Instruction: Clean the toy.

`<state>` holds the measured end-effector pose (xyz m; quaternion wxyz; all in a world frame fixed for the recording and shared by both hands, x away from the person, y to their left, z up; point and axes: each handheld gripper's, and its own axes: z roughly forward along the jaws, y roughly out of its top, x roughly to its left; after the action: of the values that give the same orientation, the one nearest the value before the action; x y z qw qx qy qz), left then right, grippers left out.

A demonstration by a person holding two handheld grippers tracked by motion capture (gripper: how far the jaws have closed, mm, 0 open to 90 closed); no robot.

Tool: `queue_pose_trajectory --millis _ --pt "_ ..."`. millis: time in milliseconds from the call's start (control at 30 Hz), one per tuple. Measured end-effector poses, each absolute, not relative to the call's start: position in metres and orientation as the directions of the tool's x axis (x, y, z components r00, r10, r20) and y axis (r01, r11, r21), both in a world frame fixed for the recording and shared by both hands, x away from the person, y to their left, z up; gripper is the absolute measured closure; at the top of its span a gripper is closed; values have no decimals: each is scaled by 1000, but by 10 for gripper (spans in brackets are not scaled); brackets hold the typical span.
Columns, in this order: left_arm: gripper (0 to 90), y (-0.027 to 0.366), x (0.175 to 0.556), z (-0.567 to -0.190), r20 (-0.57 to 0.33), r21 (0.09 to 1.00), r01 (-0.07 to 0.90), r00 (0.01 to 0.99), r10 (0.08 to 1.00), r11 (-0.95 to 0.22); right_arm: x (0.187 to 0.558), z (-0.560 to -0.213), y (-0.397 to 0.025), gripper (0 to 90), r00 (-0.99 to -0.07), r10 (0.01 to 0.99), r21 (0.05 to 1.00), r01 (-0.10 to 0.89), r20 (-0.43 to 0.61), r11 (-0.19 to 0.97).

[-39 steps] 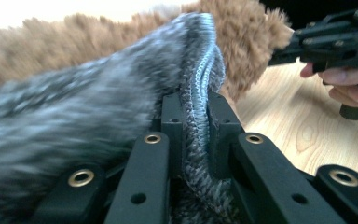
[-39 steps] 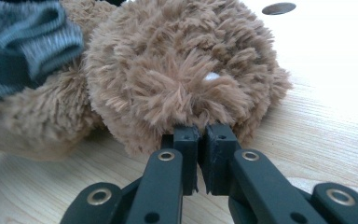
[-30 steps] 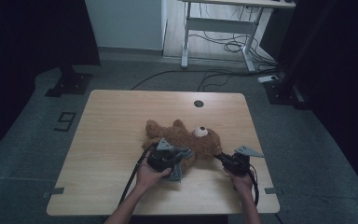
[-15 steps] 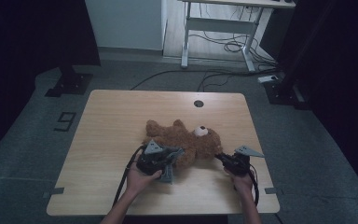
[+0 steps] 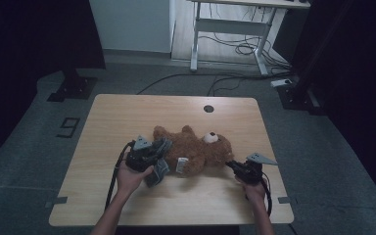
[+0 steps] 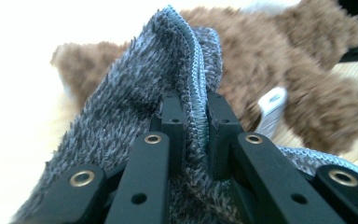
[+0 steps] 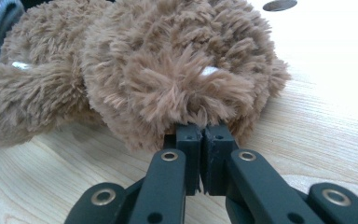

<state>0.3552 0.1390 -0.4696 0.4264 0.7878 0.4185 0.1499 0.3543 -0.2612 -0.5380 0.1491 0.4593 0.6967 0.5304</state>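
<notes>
A brown teddy bear lies on its back in the middle of the wooden table, head toward the right. My left gripper is at the bear's lower body, shut on the stitched edge of a grey knitted garment. In the left gripper view the grey garment is pinched between the jaws, with the bear and its white label behind. My right gripper is shut on the fur at the side of the bear's head.
A round cable hole sits in the table behind the bear. The table's front edge runs close to both hands. On the floor beyond stand a white desk frame with cables and a dark stand base.
My left gripper has moved left along the bear with the grey garment held in it. The right gripper has stayed at the bear's head.
</notes>
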Motion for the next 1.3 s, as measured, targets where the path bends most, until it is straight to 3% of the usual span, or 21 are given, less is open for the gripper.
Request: queue_pose_trajectory --millis 367,533,733,967,1167,1300 --pt "795 172 350 -486 -150 783 574 547 824 -239 354 -538 -261 867 -532 798 876 482 282 11" --pt "795 171 346 -479 -141 801 548 564 813 -241 354 -538 -261 867 -530 800 876 483 282 11" --pt "795 143 335 -451 -99 843 464 629 771 -270 354 -538 -260 868 -527 803 878 479 278 10" --pt "794 52 332 -439 -59 838 389 761 647 -381 354 -538 -259 873 -528 803 879 477 276 12" --pt "794 -1 350 -458 -72 780 425 789 610 -459 354 -538 -259 873 -531 801 879 477 277 12" --pt "794 -9 354 -478 -85 740 463 784 615 -488 354 -537 -259 874 -533 799 879 477 278 13"
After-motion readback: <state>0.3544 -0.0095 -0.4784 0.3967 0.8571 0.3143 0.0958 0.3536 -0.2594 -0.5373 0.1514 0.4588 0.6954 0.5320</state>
